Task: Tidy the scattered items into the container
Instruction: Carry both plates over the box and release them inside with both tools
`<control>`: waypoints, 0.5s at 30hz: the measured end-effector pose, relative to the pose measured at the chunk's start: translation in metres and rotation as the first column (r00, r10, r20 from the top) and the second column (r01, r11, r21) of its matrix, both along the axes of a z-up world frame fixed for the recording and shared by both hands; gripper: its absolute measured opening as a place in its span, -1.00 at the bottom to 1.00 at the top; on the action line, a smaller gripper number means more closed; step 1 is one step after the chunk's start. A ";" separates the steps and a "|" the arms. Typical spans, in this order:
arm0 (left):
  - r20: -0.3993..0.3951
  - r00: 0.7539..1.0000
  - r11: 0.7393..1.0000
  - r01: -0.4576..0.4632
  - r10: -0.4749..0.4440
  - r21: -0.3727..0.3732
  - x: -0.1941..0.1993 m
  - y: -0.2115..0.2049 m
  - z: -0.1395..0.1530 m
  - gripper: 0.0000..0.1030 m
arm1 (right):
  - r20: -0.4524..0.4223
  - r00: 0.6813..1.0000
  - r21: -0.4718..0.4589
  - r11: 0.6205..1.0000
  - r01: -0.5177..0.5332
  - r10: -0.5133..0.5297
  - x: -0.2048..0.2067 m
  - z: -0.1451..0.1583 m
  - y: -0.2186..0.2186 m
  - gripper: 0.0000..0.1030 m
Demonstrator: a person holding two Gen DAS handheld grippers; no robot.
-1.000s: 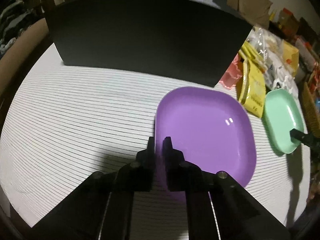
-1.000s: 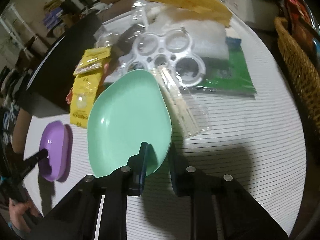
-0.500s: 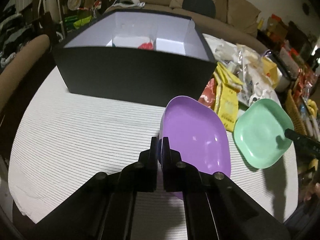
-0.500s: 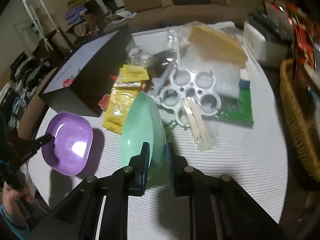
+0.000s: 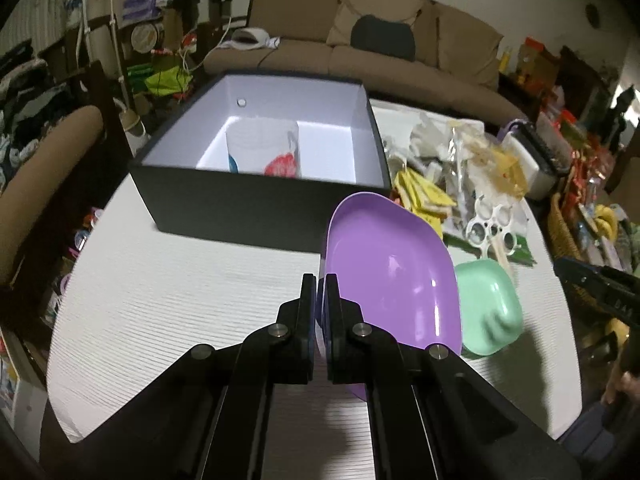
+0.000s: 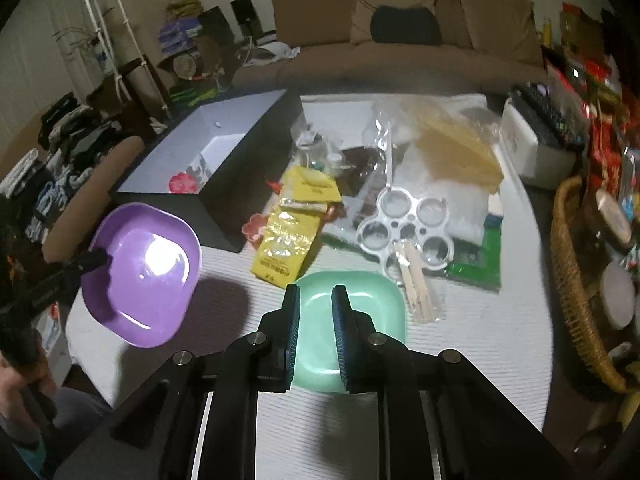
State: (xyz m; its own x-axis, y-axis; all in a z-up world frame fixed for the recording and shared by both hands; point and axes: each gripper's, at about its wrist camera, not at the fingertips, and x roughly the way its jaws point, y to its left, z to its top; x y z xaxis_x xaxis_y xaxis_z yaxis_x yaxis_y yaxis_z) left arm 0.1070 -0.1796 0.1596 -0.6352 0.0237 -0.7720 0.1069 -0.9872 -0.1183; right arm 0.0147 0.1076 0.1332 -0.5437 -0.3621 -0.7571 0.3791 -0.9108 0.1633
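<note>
My left gripper (image 5: 319, 280) is shut on the rim of a purple plate (image 5: 388, 268) and holds it tilted above the table, in front of the black box (image 5: 256, 200). The plate and the left gripper also show in the right wrist view (image 6: 140, 272). The box (image 6: 240, 168) has a white inside and holds a cup (image 5: 262, 150) with red and blue print. My right gripper (image 6: 314, 300) is open above a green plate (image 6: 352, 308) that lies flat on the table. The green plate also shows in the left wrist view (image 5: 488, 304).
Yellow packets (image 6: 290, 228), a white ring-shaped plastic holder (image 6: 404, 228), wooden sticks (image 6: 416, 284) and plastic bags lie right of the box. A wicker basket (image 6: 576, 280) stands at the table's right edge. A sofa (image 5: 360, 52) is behind.
My left gripper has lifted the purple plate higher off the table. My right gripper has let go of the green plate, which now lies flat, and has opened above it.
</note>
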 end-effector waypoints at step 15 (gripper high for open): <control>0.034 0.999 0.999 0.015 -0.016 0.033 0.005 -0.007 -0.019 -0.93 | 0.293 0.950 0.092 0.992 0.086 -0.109 -0.050 -0.133 0.028 0.43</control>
State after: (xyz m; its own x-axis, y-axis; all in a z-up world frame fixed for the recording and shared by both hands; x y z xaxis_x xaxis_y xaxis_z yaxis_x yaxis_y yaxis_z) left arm 0.1124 -0.1865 0.1405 -0.6077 0.0588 -0.7920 0.0962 -0.9845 -0.1469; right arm -0.0355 0.1352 -0.0003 -0.3202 -0.2528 -0.9130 0.2329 -0.9552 0.1828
